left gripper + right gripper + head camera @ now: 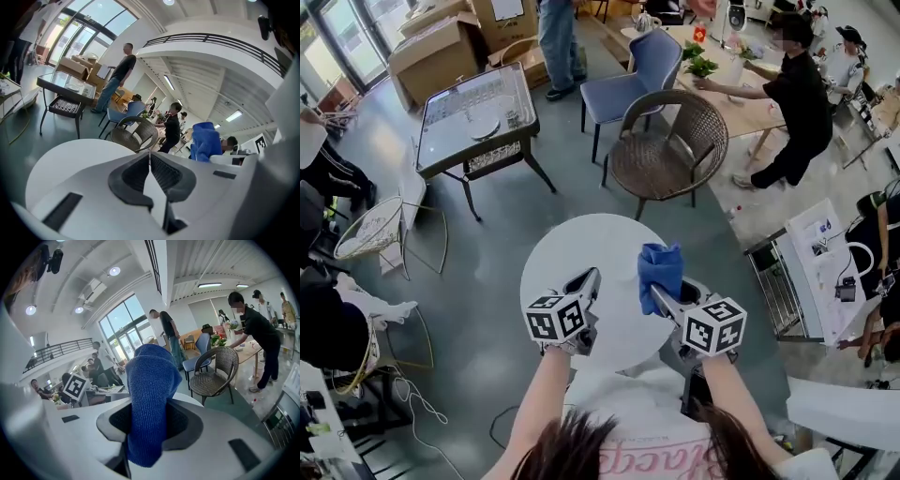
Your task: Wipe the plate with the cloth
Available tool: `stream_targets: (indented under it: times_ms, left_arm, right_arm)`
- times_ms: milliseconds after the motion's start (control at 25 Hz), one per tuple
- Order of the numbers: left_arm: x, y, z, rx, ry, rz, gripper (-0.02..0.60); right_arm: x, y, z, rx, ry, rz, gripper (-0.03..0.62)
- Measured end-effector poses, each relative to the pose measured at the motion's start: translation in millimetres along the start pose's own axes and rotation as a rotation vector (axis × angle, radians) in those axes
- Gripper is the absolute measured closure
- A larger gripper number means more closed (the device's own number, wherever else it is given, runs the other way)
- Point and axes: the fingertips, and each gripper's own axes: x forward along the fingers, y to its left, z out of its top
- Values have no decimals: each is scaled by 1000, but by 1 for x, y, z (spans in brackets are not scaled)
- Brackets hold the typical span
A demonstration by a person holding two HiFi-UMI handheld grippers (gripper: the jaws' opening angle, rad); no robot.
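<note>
Holding blue cloth [660, 267] pinched in right gripper [662, 296] over white round table [572, 244], centre frame; left gripper [592, 278] pressed together, empty. Keep pinch firm; land cloth flat.

The person wears a white shirt [649, 405] with pink script lettering [661, 462] across it, and has dark brown hair [570, 451] falling in loose strands. The forearms [536, 394] are bare. The left gripper [592, 276] and the right gripper [657, 293] have smooth, pale grey-white moulded bodies. Each carries a cube [555, 317] with black-and-white square markers. In the gripper views, the jaws are lined with dark grey ribbed pads [165, 171], and dark rectangular slots [242, 453] are set into the shells.
</note>
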Motion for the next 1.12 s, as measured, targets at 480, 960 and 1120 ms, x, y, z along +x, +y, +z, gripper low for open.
stream_targets:
  times_ms: [480, 960, 1120]
  left_arm:
    - [83, 65, -55, -115, 220, 118, 364]
    - [136, 118, -71, -233, 252, 163, 376]
    - [146, 122, -73, -252, 255, 150, 417]
  right_arm:
    - [33, -48, -19, 40, 134, 49, 441]
    - [62, -75, -36, 77, 211, 52, 441]
    - [65, -79, -39, 85, 217, 43, 441]
